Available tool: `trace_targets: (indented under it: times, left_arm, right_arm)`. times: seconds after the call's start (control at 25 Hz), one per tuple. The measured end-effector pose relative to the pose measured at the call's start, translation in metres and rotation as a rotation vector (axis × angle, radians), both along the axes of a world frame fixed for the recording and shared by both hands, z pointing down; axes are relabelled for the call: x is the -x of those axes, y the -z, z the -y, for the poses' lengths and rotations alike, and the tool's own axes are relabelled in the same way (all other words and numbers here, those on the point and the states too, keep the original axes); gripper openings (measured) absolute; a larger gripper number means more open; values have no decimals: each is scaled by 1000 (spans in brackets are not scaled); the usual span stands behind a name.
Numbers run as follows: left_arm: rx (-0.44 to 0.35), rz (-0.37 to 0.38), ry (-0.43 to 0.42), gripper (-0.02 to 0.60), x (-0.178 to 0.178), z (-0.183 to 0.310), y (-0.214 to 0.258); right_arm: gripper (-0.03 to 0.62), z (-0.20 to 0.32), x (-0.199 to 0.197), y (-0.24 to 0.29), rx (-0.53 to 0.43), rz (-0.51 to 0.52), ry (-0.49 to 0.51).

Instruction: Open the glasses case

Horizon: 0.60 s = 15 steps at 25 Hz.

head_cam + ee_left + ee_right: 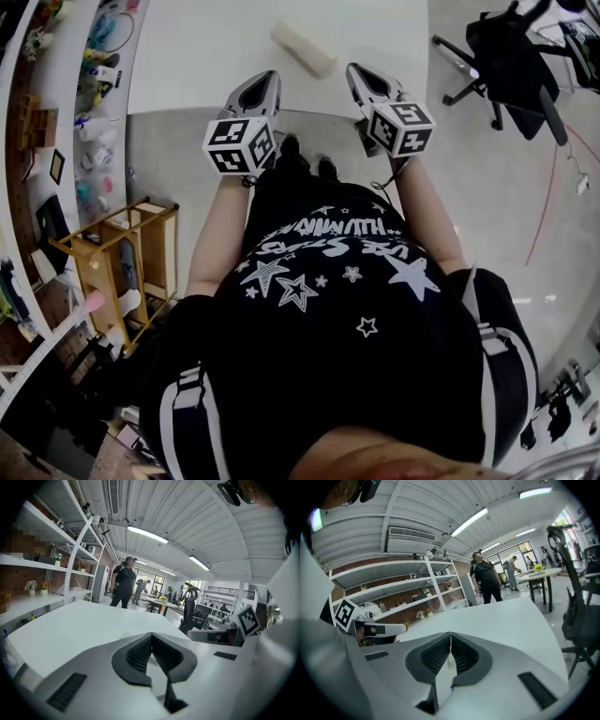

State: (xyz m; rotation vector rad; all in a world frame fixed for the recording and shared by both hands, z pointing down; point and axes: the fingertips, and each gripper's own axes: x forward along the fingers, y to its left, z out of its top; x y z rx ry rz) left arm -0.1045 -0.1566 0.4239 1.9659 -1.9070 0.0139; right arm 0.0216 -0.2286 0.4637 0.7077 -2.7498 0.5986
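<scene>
Since the case [303, 49] looks like a hard cream shell, long and narrow with rounded ends and a matte skin, I judge it light, stiff and apt to skid on the smooth white table [187, 56] if pushed from one side only. It lies slantwise a little in from the table's near edge, apart from everything, just beyond the left gripper [269, 79] and the right gripper [354, 71] and between their lines. It appears closed. No seam or hinge can be made out from the head view, so I cannot tell which long side opens. A sound hold would be one gripper pinching the lower half at one end to pin it, while the other lifts the lid at the opposite long edge. The left gripper has its dark ribbed pads [138, 656] pressed together with nothing between them, and the right gripper is likewise closed and empty. Both would need to widen first
</scene>
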Motion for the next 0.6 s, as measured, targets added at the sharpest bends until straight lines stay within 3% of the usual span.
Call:
trace_targets:
  times: [0.6]
  left_arm:
    - [187, 23, -239, 12, 36, 66, -62]
  right_arm:
    - [9, 33, 33, -21, 24, -115, -173]
